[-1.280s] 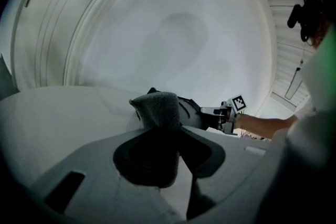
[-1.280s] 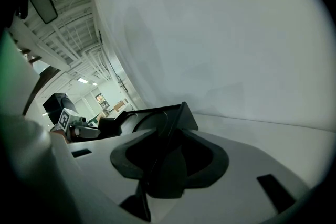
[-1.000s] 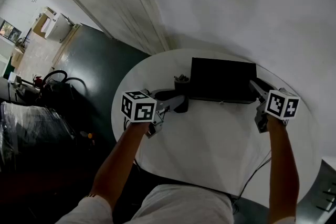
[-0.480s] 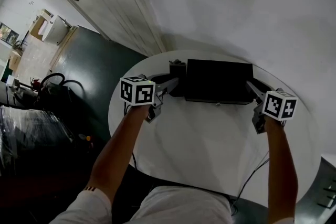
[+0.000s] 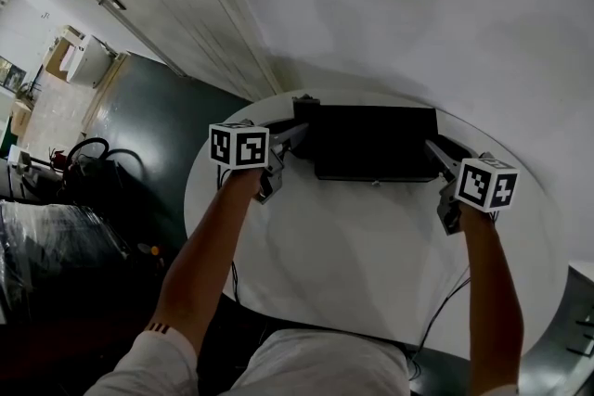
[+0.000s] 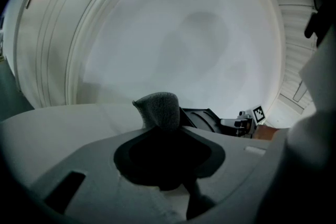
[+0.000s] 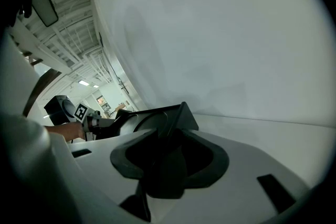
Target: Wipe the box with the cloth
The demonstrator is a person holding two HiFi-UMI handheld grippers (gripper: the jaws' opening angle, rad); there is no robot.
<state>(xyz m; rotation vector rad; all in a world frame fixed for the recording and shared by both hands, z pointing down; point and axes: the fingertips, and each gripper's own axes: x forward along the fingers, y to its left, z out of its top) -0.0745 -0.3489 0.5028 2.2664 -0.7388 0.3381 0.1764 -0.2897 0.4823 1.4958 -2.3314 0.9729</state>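
Note:
A black box (image 5: pixel 376 142) lies on the round white table (image 5: pixel 371 246), near its far edge. My left gripper (image 5: pixel 299 118) is at the box's far left corner, shut on a grey cloth (image 5: pixel 304 103) that touches that corner. In the left gripper view the cloth (image 6: pixel 159 110) sticks up out of the jaws, with the box (image 6: pixel 202 117) just behind it. My right gripper (image 5: pixel 432 146) is at the box's right end. In the right gripper view a corner of the box (image 7: pixel 173 113) sits pinched between the jaws of the right gripper (image 7: pixel 167 136).
A white wall (image 5: pixel 418 5) rises right behind the table. To the left lie a dark green floor (image 5: pixel 158 134) and dark clutter (image 5: pixel 65 227). A thin cable (image 5: pixel 445 301) hangs off the table's near right edge. The left gripper's marker (image 7: pixel 80 111) shows in the right gripper view.
My left gripper has carried the cloth from the box's near left corner along its left end to the far left corner. The right gripper has stayed at the right end.

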